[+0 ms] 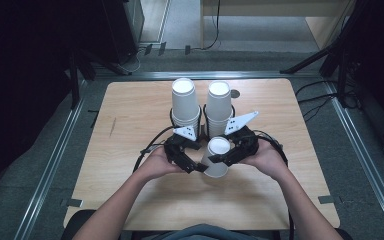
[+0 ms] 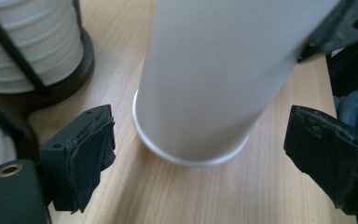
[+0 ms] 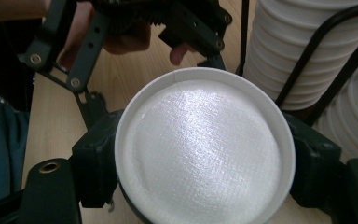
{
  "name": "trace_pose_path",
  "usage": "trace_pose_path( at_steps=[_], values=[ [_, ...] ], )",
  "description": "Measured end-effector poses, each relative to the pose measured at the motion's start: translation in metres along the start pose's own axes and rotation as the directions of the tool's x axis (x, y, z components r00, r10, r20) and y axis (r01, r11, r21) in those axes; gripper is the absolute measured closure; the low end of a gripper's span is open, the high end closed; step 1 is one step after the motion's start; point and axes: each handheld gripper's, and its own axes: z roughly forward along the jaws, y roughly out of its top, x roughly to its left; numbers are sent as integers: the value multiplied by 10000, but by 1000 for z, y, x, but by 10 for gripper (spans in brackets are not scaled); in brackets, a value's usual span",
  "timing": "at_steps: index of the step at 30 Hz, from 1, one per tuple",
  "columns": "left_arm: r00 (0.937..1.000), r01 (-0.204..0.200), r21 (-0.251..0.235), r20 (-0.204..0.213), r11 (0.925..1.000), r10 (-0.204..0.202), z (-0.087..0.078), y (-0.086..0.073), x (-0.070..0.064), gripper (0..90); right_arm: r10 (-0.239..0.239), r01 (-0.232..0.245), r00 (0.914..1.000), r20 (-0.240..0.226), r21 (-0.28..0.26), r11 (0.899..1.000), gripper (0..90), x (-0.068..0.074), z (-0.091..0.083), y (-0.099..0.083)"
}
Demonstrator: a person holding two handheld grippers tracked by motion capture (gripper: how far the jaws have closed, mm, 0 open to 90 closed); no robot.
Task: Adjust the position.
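Gripping a white paper cup (image 1: 217,156) turned upside down, the right gripper (image 1: 219,161) has its jaws clamped on the cup's sides near its upturned base; rim sits on the light wooden tabletop (image 1: 130,125) around the middle. Left gripper (image 1: 196,166) released, jaws wide apart with the cup between them, not touching. Two stacks of white paper cups (image 1: 202,105) in black wire holders stand just behind, toward the far edge.

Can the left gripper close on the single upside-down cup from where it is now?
Probably yes. The left gripper is open with its jaws either side of the cup and nothing between, though the right gripper already clamps the cup.
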Motion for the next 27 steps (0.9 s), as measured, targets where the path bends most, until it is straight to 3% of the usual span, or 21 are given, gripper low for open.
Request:
trace_pose_path(
  at_steps=[3,13,22,26,27],
  values=[
    [9999,-82,118,106,9999,81,5,2,-1,64,-78,77,9999,-70,-133,9999,249,3,1,3],
    [9985,-471,-279,249,9985,478,9,5,-6,63,-105,81,9994,-341,-684,9976,251,8,2,10],
    [9970,-751,-485,141,9960,759,10,6,-9,67,-63,-6,9982,-588,-1161,9932,252,12,0,15],
    [9958,-869,-616,231,9943,885,7,5,-10,111,76,-177,9974,-714,-1423,9897,253,10,-4,16],
    [9937,-1107,-543,82,9924,1113,6,6,-11,120,165,-279,9967,-795,-1439,9892,253,10,-4,15]
  ],
)
